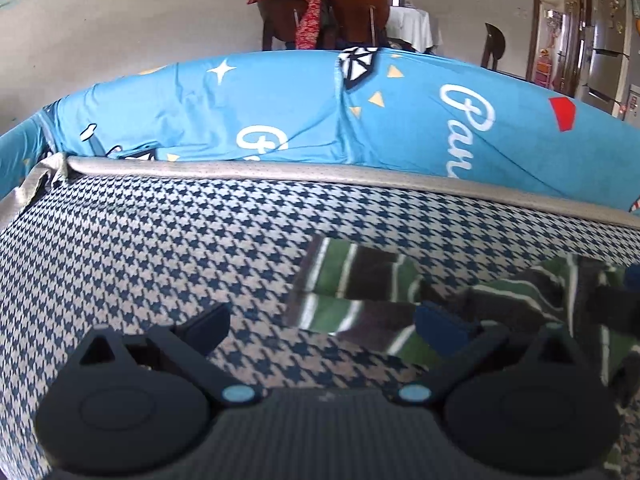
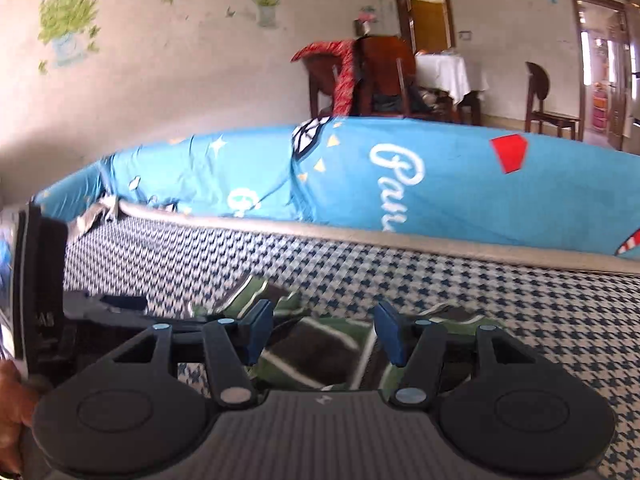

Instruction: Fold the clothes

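so both cams look across a bed topped with a blue-and-white houndstooth cover, grey piping running along its far edge, and behind that a bright blue sheet with white script lettering, stars and little triangles printed on it.

the thing to fold is a green striped garment, dark bands with thin white lines, lying rumpled on the houndstooth cover. in the left view it sits right of centre and trails off toward the right edge, kinda blurry.

left tongs: spread wide, nothing between the fingers, just houndstooth showing in the gap. the right-hand pad sits in front of the garment's near edge, can't tell if it actually touches.

right tongs: spread about halfway, blue pads on either side of a bunched bit of the garment. cloth shows in the gap, but the pads don't look pressed onto it, so not pinching as far as i can see. in that view the other device pokes in at the left edge, with a bit of a hand at the bottom left corner.

background: dark wooden chairs with a red patterned cloth draped over one, a small table with a white cloth, a wall with plant stickers, and open doorways on the right.
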